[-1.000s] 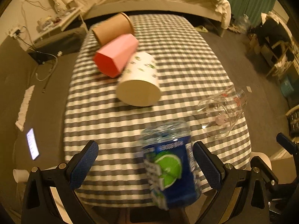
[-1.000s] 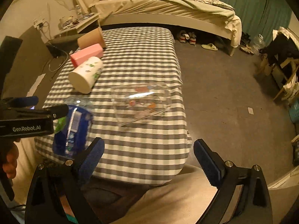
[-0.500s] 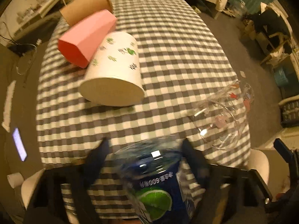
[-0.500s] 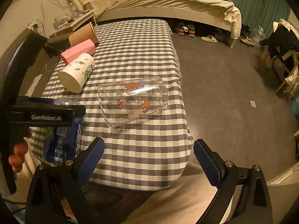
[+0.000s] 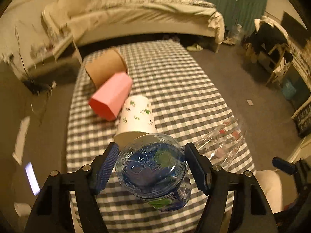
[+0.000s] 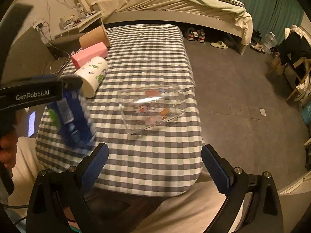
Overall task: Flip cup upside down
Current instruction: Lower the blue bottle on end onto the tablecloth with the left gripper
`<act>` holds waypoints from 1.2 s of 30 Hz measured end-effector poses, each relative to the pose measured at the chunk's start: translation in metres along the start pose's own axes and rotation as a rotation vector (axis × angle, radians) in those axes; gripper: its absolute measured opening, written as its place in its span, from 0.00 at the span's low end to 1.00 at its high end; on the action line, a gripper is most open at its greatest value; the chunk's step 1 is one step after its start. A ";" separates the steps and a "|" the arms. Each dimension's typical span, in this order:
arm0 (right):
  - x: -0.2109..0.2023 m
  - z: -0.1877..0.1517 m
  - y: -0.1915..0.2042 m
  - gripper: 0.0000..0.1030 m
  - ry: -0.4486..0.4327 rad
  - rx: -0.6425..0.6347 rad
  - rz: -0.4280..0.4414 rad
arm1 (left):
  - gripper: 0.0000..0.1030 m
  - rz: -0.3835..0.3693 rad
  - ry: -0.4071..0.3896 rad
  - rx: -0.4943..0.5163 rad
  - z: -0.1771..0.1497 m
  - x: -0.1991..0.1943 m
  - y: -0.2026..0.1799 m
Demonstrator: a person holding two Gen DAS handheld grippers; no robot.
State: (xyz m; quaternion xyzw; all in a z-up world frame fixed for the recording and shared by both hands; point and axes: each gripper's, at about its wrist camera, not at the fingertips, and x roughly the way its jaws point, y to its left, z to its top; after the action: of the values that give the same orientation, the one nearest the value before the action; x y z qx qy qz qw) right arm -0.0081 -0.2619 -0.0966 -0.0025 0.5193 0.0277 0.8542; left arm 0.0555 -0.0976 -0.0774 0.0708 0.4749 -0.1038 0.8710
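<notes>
Lying on the checked table [image 6: 155,165]: four cups, one held.

"GenRobot.AI" on left tool [image 6: 32,97].

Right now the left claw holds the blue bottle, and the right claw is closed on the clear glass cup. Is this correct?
Not fully. The left claw does hold the blue bottle, but the right claw is open and holds nothing. The right wrist view shows the clear glass cup lying on its side on the checkered cloth, beyond the claw.

Glass cup [image 6: 152,107] lies right of the paper cup [image 6: 92,78] on the table [image 6: 147,161].
</notes>
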 end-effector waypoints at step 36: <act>-0.078 0.015 -0.014 0.94 -0.199 0.041 -0.015 | 0.70 -0.070 -0.264 -0.079 -0.019 -0.119 0.011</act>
State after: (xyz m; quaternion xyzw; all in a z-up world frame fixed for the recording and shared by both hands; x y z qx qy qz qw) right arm -0.0302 -0.2793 -0.0211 0.0137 0.4321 0.0109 0.9016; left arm -0.0199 -0.0688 0.0127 0.0055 0.3622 -0.1237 0.9238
